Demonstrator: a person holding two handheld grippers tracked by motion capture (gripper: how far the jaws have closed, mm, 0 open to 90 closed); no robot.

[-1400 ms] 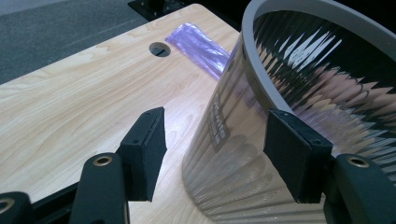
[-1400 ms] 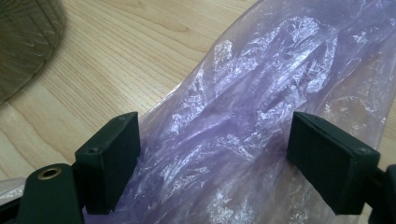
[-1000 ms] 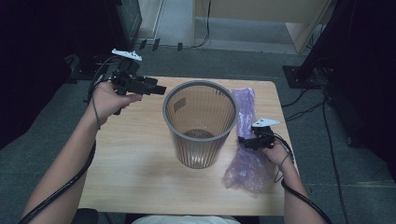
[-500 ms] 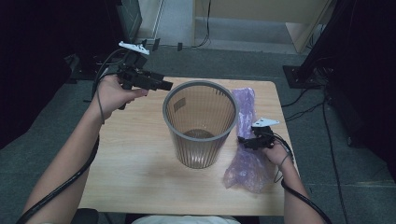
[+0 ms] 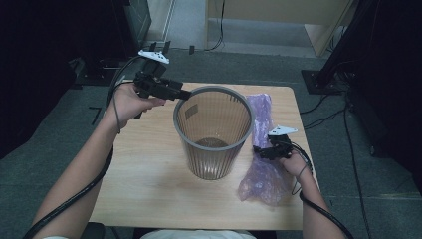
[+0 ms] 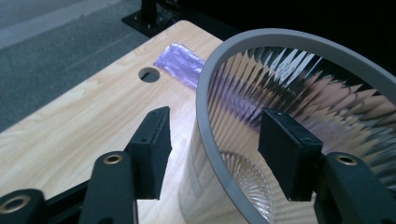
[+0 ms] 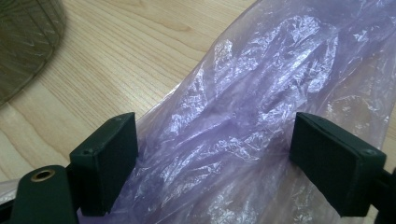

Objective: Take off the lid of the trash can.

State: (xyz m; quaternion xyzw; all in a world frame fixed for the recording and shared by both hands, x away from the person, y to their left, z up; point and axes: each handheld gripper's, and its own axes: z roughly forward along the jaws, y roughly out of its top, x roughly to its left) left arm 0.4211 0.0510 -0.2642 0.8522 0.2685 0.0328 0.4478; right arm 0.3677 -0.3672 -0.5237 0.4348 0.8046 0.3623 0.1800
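Note:
A grey ribbed waste bin [image 5: 211, 159] stands upright in the middle of the wooden table [image 5: 149, 164]. My left gripper [image 5: 185, 94] is at the bin's far-left rim [image 6: 205, 116]. One jaw is outside the wall and one inside, and the pads [image 6: 154, 140] stand clear of the rim. These jaws have just been closing, with the rim between them. A crumpled purple plastic bag [image 5: 263, 179] lies to the right of the bin. My right gripper [image 5: 259, 149] hangs open just above the bag [image 7: 243, 107], which spreads under both jaws.
A round cable hole [image 6: 149, 74] sits in the tabletop near the bag's far end [image 6: 180, 58]. Dark equipment stands [image 5: 134, 25] and floor cables [image 5: 323, 107] ring the table. Bare wood [image 5: 144, 149] lies left of the bin.
My left gripper has moved right and slightly up until its jaws straddle the bin's rim, and they stand a little narrower. The right gripper and the bag have not moved.

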